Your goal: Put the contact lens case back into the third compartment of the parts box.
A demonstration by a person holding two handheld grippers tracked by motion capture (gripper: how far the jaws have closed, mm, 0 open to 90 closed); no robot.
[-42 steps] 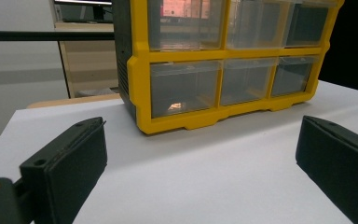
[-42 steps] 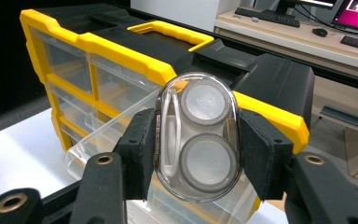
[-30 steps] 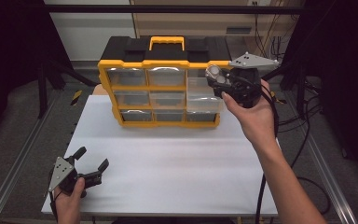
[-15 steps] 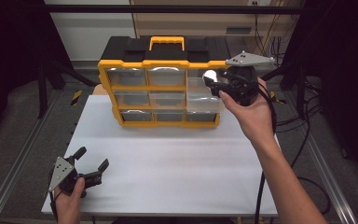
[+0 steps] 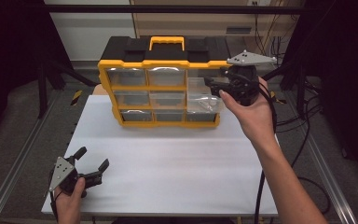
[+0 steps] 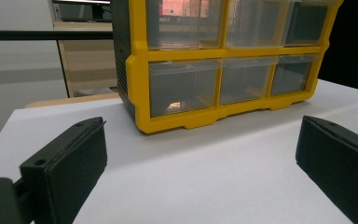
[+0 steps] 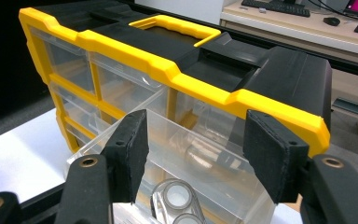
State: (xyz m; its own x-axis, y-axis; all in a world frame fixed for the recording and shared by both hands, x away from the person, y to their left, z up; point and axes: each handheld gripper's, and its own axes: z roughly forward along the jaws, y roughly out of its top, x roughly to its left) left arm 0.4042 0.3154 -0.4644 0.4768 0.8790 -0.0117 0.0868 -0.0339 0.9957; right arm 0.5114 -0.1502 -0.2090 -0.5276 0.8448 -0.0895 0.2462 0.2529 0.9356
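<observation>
The pulled-out clear drawer [image 7: 177, 163] looks light, rigid, slippery; right gripper [image 7: 196, 158] fingers just opened around it, left gripper [image 5: 91, 168] wide.

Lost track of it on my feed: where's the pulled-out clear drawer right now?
In the high view, the clear drawer juts from the right column of the yellow organizer, just left of the right gripper, whose jaws stand over it.
</observation>
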